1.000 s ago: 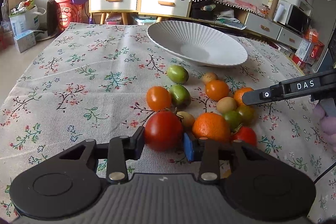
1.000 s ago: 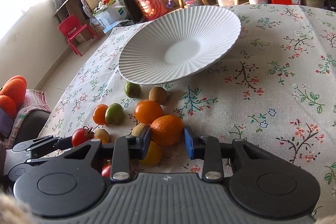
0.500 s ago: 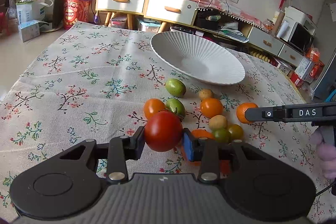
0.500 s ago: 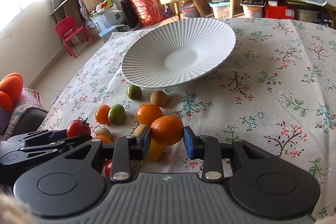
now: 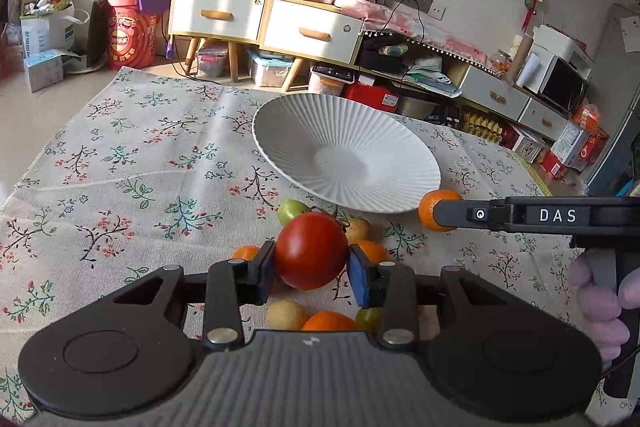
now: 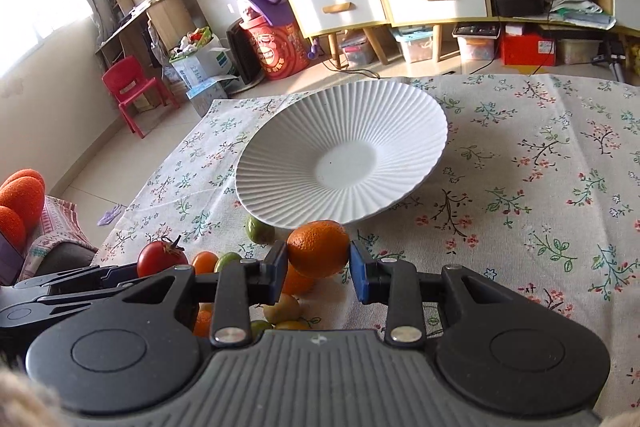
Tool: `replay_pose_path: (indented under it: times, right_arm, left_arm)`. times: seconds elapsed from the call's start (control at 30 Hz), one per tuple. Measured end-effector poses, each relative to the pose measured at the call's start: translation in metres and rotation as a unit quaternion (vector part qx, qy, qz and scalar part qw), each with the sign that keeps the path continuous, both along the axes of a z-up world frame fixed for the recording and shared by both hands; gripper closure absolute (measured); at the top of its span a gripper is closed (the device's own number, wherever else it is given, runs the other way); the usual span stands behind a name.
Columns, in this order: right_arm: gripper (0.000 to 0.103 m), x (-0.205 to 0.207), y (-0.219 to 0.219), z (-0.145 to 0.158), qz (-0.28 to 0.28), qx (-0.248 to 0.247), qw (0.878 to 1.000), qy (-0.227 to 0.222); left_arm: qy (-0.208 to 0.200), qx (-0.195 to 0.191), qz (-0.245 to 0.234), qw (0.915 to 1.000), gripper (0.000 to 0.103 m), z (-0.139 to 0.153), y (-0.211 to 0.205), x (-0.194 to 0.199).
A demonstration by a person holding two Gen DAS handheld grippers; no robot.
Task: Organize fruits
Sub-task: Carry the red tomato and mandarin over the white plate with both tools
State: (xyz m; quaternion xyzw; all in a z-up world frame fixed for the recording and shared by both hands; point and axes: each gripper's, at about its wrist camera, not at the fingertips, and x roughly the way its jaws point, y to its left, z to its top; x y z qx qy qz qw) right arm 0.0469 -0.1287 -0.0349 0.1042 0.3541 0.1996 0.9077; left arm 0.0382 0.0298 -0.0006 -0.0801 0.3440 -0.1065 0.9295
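My left gripper (image 5: 311, 265) is shut on a red tomato (image 5: 311, 250) and holds it above the fruit pile, short of the white ribbed plate (image 5: 320, 131). An orange (image 6: 319, 247) sits gripped in my right gripper (image 6: 319, 269), lifted just before the plate (image 6: 400, 115). In the left wrist view that orange (image 5: 430, 209) shows at the right gripper's tip by the plate's near rim. In the right wrist view the tomato (image 6: 160, 257) shows at the lower left in the left gripper. Several small oranges, green fruits and yellowish fruits (image 5: 286, 313) lie on the cloth below.
A floral tablecloth (image 5: 140, 163) covers the table; its left edge drops to the floor. A green fruit (image 6: 259, 230) lies against the plate's near rim. A hand in a purple glove (image 5: 600, 311) holds the right gripper. Shelves and drawers stand beyond the table.
Both grippers have lifted their fruit off the cloth, the left with the tomato, the right with the orange. Both now sit higher and nearer the plate.
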Motion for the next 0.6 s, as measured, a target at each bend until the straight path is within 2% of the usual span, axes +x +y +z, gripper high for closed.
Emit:
replay_pose_path:
  times: [0.1, 0.2, 0.4, 0.5, 0.6]
  right_arm:
    - [0.073, 0.006, -0.004, 0.004, -0.004, 0.005, 1.0, -0.014]
    - [0.073, 0.017, -0.007, 0.007, -0.006, -0.001, 1.0, -0.023]
    - [0.073, 0.038, -0.01, 0.0, -0.011, 0.002, 1.0, -0.024]
    - [0.073, 0.045, -0.01, -0.005, -0.01, 0.001, 1.0, -0.025]
    - [0.073, 0.053, -0.008, -0.008, -0.007, -0.009, 1.0, -0.023]
  left_arm:
    - [-0.005, 0.005, -0.01, 0.9999, 0.076, 0.003, -0.007, 0.01]
    - [-0.006, -0.005, -0.024, 0.9997, 0.076, 0.002, -0.013, 0.023]
    - [0.007, -0.011, -0.02, 0.9997, 0.076, -0.006, -0.016, 0.053]
    - [0.009, -0.003, -0.022, 0.9997, 0.076, -0.011, -0.017, 0.065]
    - [-0.007, 0.007, -0.032, 0.9994, 0.076, -0.009, -0.016, 0.072]
